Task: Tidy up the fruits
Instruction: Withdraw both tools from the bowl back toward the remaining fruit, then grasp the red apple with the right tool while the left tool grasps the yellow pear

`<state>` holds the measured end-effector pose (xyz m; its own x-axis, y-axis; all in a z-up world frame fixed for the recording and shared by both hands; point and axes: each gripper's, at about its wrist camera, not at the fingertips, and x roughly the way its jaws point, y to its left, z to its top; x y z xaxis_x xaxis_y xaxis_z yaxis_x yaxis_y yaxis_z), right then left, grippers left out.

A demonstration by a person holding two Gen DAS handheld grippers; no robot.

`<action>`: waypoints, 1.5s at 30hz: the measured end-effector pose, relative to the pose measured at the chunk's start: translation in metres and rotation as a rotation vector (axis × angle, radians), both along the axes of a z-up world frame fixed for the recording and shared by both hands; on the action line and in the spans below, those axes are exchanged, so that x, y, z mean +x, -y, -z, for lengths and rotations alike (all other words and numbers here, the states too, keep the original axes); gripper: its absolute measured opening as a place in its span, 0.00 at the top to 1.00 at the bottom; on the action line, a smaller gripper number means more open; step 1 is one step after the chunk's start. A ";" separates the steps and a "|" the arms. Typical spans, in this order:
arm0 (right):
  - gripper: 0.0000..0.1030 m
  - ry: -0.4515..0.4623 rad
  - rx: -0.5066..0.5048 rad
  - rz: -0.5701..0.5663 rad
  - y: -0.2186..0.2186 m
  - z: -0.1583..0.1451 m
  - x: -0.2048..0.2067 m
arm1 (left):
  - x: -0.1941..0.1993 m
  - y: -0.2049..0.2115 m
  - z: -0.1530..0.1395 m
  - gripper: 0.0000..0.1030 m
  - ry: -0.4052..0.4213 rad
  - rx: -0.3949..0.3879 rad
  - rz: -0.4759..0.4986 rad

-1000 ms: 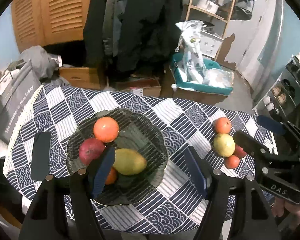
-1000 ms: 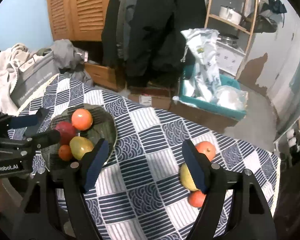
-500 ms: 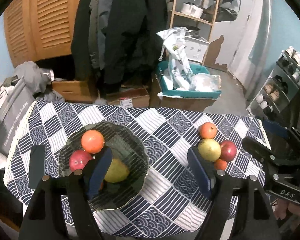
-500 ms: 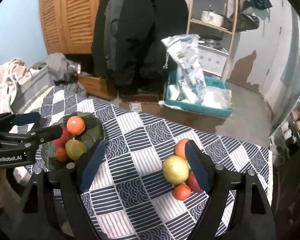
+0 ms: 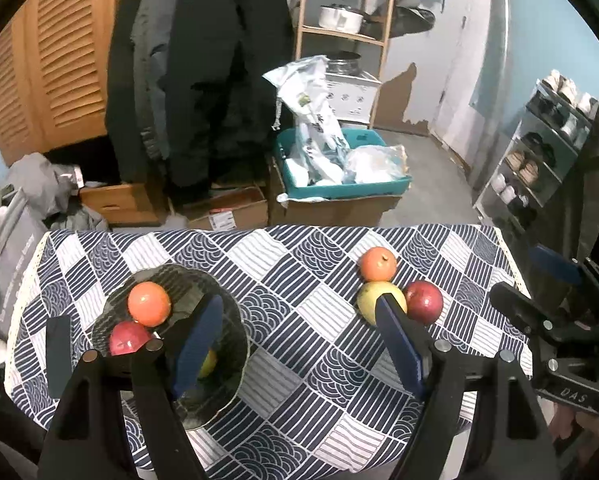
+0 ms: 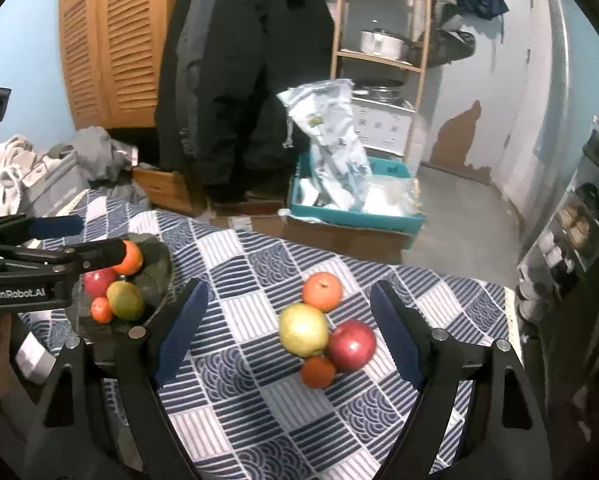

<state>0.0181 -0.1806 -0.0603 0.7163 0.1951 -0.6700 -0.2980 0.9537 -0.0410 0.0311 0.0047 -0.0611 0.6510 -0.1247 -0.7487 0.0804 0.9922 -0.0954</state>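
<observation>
A dark glass bowl (image 5: 227,320) sits at the table's left and holds an orange (image 5: 149,303), a red apple (image 5: 129,339) and a mango (image 5: 209,362) half hidden by my left finger. The right wrist view also shows a small orange (image 6: 101,309) in the bowl (image 6: 157,272). On the cloth to the right lie an orange (image 6: 322,291), a yellow fruit (image 6: 303,330), a red apple (image 6: 352,345) and a small orange (image 6: 318,371). My left gripper (image 5: 299,340) hangs open above the table's near edge. My right gripper (image 6: 288,308) is open too, with the loose fruits framed between its fingers and below them.
A flat dark object (image 5: 58,350) lies on the patterned tablecloth (image 5: 299,280) left of the bowl. Beyond the far edge stand cardboard boxes, a teal bin (image 5: 339,184), hanging coats and a wooden shelf. A grey bag (image 5: 7,248) sits at left, a shoe rack (image 5: 539,152) at right.
Both grippers have drawn back and risen, so the table looks smaller and farther. Both pairs of jaws stand slightly wider. The fruits have not moved.
</observation>
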 end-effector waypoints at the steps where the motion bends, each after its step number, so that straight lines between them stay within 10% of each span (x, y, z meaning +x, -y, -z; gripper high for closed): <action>1: 0.19 -0.005 0.003 0.006 0.005 0.002 0.000 | 0.001 0.004 0.000 0.23 -0.003 0.001 0.007; 45: 0.19 -0.361 0.082 0.207 0.084 0.137 0.090 | 0.071 0.068 0.107 0.23 -0.222 0.111 0.060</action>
<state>0.1081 -0.2642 -0.1976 0.4680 0.1353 -0.8733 -0.0814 0.9906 0.1099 0.1025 -0.0635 -0.1685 0.4633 -0.0674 -0.8836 0.1284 0.9917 -0.0083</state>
